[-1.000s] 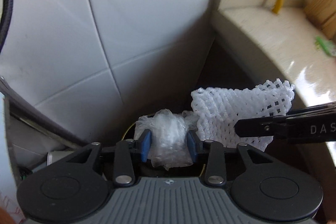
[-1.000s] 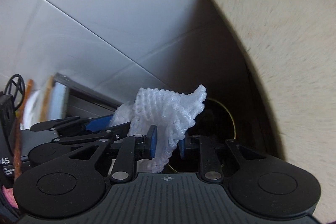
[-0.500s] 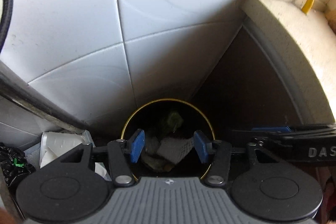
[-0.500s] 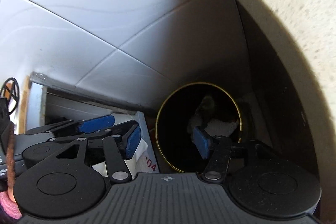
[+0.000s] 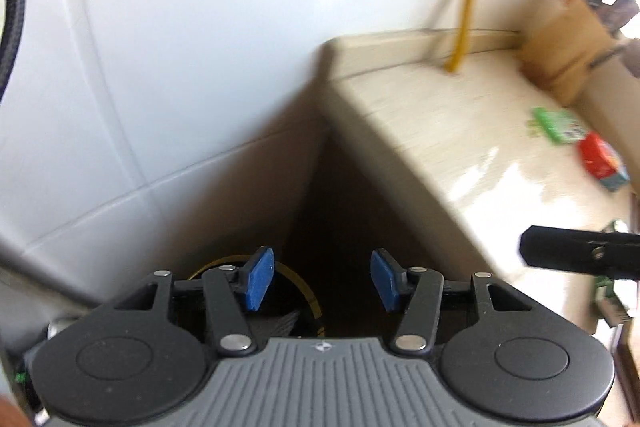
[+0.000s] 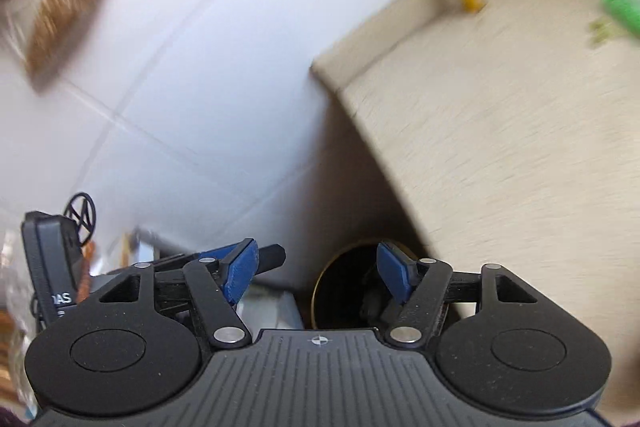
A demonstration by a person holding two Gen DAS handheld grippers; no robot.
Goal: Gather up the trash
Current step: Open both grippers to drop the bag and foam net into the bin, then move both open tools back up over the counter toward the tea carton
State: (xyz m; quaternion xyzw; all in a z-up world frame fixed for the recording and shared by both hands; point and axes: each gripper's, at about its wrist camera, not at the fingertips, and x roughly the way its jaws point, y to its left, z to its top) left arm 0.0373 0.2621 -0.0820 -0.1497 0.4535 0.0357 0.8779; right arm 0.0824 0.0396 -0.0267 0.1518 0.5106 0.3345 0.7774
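Both tools hang spread and empty over the gap between a white tiled wall (image 5: 160, 67) and a beige counter (image 6: 500, 147). The left tool (image 5: 320, 281) and right tool (image 6: 318, 275) each frame a dark, gold-rimmed trash bin (image 6: 344, 287) on the floor below. A green wrapper (image 5: 558, 125) and a red packet (image 5: 600, 157) lie on the counter, well apart from the bin.

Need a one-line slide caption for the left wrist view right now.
Open, empty left claw above the gold-rimmed bin beside the beige counter.
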